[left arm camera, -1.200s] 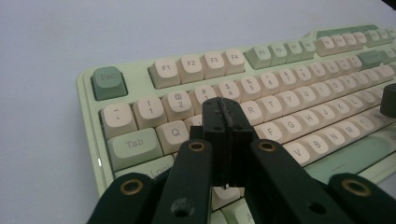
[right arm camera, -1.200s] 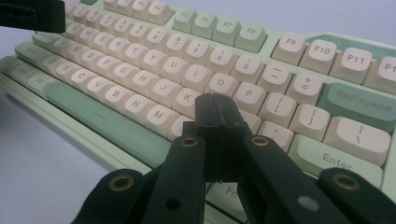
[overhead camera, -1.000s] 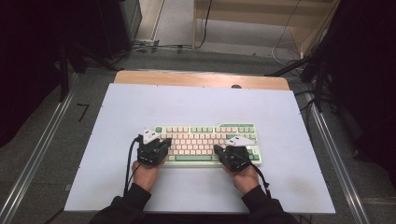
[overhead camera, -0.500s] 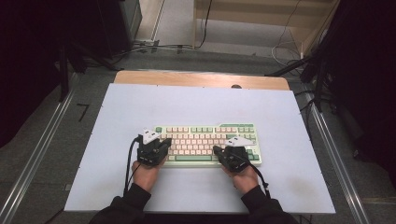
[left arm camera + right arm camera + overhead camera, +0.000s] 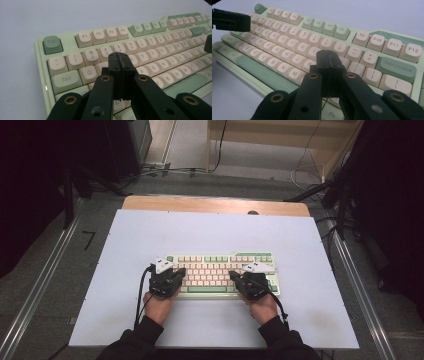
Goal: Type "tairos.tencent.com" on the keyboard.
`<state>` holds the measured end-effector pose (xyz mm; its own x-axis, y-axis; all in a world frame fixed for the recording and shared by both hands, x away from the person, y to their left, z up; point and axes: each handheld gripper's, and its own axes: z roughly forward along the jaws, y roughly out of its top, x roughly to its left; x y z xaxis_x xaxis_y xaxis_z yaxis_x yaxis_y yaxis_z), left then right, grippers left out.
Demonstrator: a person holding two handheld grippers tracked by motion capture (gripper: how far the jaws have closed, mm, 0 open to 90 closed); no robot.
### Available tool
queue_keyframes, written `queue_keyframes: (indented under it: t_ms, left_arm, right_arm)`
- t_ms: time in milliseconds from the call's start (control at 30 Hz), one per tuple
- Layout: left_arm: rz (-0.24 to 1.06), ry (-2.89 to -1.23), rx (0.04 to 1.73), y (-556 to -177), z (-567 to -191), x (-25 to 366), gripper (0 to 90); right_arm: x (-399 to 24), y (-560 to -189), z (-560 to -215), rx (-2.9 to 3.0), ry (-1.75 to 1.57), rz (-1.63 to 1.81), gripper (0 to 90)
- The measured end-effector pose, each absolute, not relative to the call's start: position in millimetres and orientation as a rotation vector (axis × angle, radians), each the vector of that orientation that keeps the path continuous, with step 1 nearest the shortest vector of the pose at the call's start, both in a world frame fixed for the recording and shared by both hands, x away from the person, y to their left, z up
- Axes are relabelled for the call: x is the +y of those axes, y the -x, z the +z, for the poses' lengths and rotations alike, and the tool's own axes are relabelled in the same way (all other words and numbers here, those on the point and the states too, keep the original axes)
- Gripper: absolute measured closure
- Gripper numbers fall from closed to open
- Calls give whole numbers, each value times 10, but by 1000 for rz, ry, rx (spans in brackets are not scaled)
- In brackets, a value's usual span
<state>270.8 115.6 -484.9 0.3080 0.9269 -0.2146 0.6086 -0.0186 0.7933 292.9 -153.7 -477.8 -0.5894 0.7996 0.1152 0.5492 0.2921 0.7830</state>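
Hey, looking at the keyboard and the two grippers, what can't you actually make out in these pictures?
- Left gripper view: the shut left gripper hides the keys behind it, so any contact with the keyboard is unclear.
- Right gripper view: the shut right gripper covers the keys near it; the Fn row is cut off by the bottom edge.
- High view: key legends are too small to read.

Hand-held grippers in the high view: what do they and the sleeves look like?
Both the left hand-held gripper and the right hand-held gripper have black bodies topped by a grey three-cornered plate, with brass-coloured pivot rings on black jaws. A black cable trails from each. The sleeves are dark.
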Motion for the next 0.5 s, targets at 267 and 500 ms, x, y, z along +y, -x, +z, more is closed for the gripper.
queue_keyframes:
  t_ms: [267, 500]
  left_arm:
    - [456, -1738, 1368, -2825, -4836, 996, 900]
    - [442, -1757, 1356, -2885, -4851, 862, 900]
  right_arm:
    - [-1509, -2951, -4804, 2277, -1228, 1180, 873]
    - [-1509, -2957, -4805, 2276, -1228, 1180, 873]
